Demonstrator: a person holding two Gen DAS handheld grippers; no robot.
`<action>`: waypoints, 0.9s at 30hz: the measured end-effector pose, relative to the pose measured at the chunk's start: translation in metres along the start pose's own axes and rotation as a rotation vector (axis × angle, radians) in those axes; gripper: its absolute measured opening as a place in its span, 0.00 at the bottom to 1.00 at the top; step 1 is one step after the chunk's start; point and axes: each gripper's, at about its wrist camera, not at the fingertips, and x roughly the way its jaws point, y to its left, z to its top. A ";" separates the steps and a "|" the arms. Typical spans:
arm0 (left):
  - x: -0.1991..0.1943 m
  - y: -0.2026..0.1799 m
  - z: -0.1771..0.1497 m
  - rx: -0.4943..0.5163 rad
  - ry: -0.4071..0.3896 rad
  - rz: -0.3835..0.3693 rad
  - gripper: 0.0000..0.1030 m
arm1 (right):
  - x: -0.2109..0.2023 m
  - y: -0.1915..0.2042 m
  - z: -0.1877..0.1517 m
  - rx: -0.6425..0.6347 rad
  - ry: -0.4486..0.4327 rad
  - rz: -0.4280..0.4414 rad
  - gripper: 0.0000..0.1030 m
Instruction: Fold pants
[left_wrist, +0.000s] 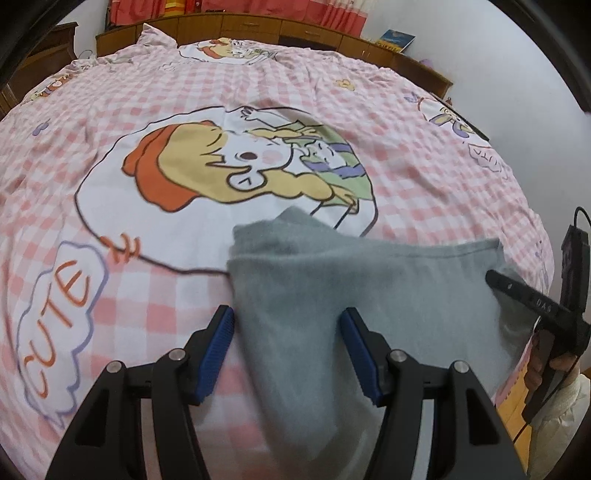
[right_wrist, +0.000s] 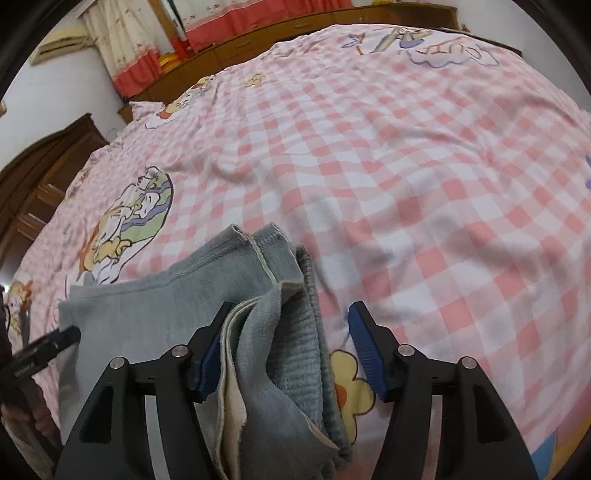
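Grey pants (left_wrist: 369, 288) lie folded on a pink checked bedspread (left_wrist: 424, 166) with a cartoon print. My left gripper (left_wrist: 288, 350) is open over the pants' left part, its left pad at the cloth's left edge and neither pad pinching it. In the right wrist view the pants (right_wrist: 147, 306) show their hems and ribbed waistband bunched in layers. My right gripper (right_wrist: 288, 350) is open around that bunch: the left pad lies against the cloth, the right pad stands clear over the bedspread (right_wrist: 424, 184). Each gripper shows at the edge of the other's view.
A wooden headboard (left_wrist: 258, 26) and red curtains (left_wrist: 295, 7) run behind the bed. A book (left_wrist: 397, 38) leans on the ledge. A dark wooden wardrobe (right_wrist: 48, 177) stands at the left. A hand (left_wrist: 561, 363) holds the right gripper's handle.
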 end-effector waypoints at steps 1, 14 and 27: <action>0.002 -0.001 0.001 -0.002 -0.002 -0.006 0.61 | 0.001 0.000 0.000 0.002 -0.004 0.001 0.60; 0.002 -0.019 -0.005 0.057 -0.108 -0.004 0.24 | -0.019 0.016 -0.014 0.033 -0.151 -0.068 0.21; -0.061 -0.018 -0.007 0.072 -0.213 -0.131 0.20 | -0.075 0.060 -0.010 0.037 -0.292 -0.046 0.10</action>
